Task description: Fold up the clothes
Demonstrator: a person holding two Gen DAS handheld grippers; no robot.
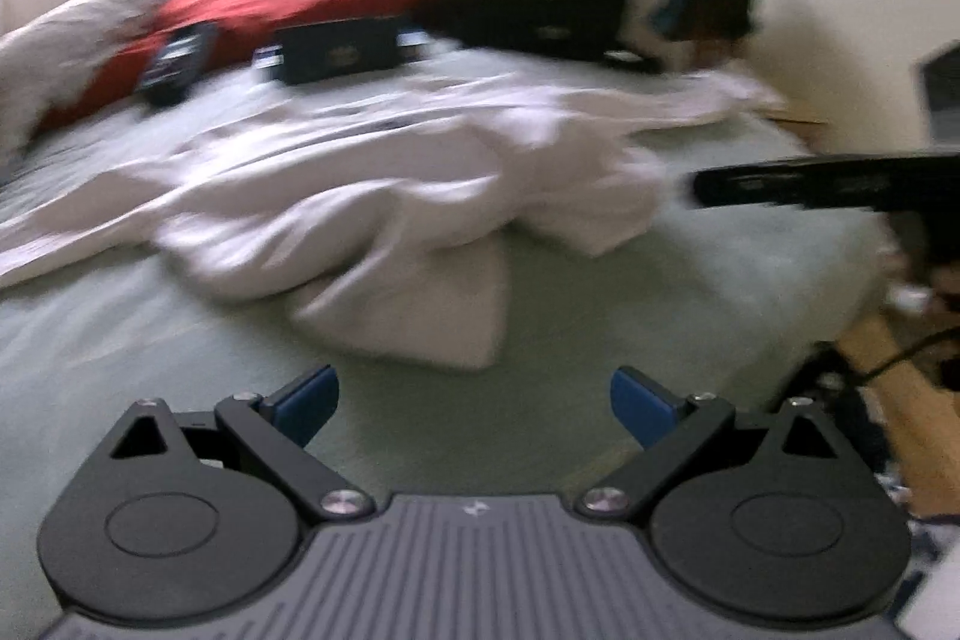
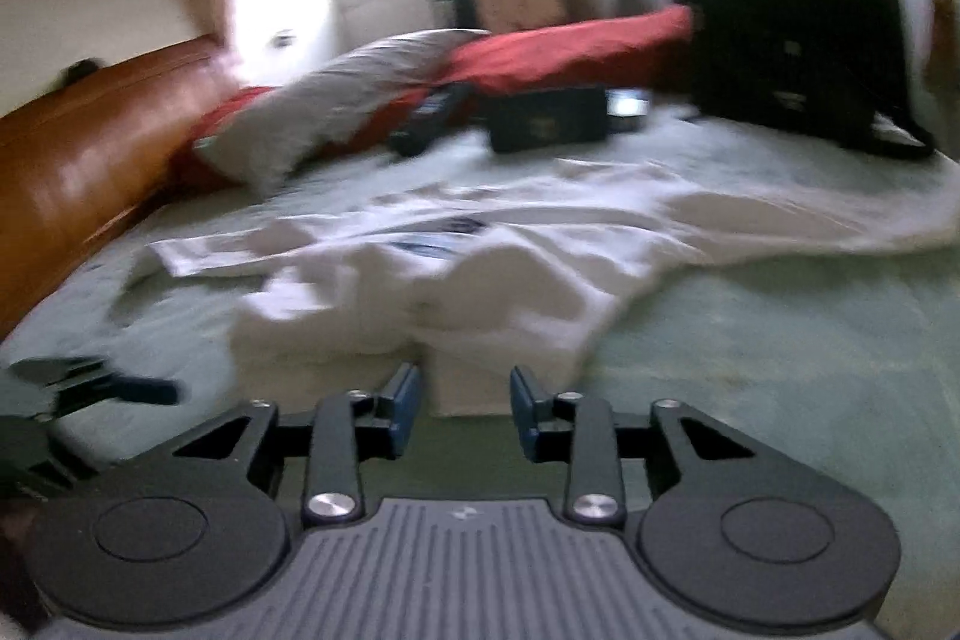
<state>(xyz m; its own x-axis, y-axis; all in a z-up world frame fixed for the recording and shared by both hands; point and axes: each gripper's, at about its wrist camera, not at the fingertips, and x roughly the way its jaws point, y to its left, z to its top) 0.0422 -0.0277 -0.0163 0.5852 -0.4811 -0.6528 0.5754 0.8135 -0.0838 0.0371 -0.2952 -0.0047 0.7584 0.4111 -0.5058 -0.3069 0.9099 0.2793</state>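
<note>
A white garment [image 1: 390, 184] lies crumpled and partly folded across the pale green bed sheet [image 1: 180, 370]. My left gripper [image 1: 474, 400] hovers just short of its near folded corner, jaws wide apart with nothing between them. In the right wrist view the garment [image 2: 510, 256] shows a blue print near its middle. My right gripper [image 2: 465, 406] is open at the garment's near folded edge, and the cloth lies just past the blue pads [image 2: 405, 406] without being pinched. Both views are motion-blurred. Each gripper shows in the other's view: right gripper [image 1: 780, 184], left gripper [image 2: 120, 388].
At the far side of the bed lie a red pillow [image 2: 558, 46], a grey-white pillow [image 2: 336, 100], a black backpack [image 2: 792, 10] and a dark box [image 2: 546, 118]. A wooden headboard [image 2: 90, 160] runs along the left. Floor and cables show past the bed's right edge [image 1: 888, 388].
</note>
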